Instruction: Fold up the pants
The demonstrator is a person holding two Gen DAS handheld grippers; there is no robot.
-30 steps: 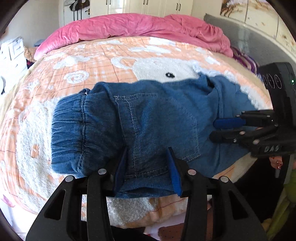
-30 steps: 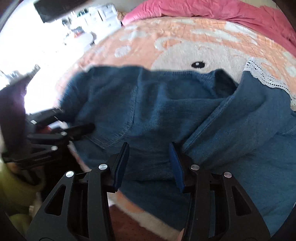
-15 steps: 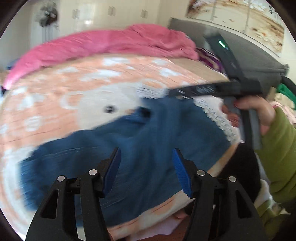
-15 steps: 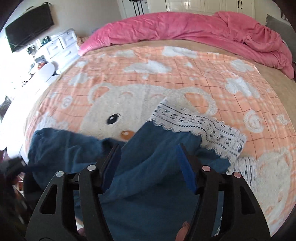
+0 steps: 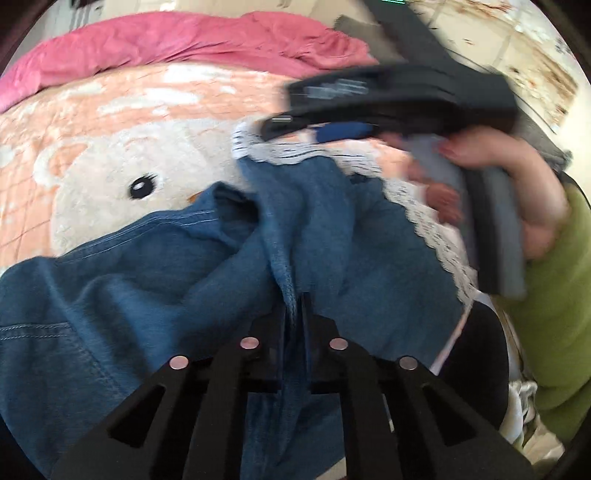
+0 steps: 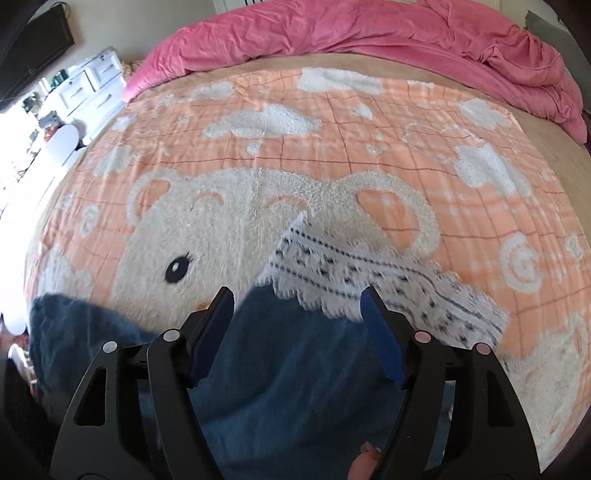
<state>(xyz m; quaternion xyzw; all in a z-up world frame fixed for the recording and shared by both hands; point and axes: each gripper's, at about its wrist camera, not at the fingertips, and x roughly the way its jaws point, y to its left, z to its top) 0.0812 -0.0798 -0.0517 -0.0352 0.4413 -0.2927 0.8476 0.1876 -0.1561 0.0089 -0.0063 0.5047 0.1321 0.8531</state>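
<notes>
while the left tool [image 5: 293,317] pinches a ridge of the lace-hemmed denim pants [image 5: 155,280] on the bear blanket [image 6: 369,147], the right tool [image 6: 297,325] is opening above the lace hem [image 6: 369,280], gripping nothing; a one-sided pull could drag the fold askew.

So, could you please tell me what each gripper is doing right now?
Left tongs: closed on the pants.
Right tongs: opening, pads clear of the denim.

One pair of denim pants [image 5: 155,295] with one white lace hem [image 6: 373,280], ahead of both tongs. One bear-print blanket [image 6: 332,155]. One pink duvet [image 6: 351,33] beyond. Two tongs: left [image 5: 295,306], right [image 6: 297,325]. One hand [image 5: 491,162].
</notes>
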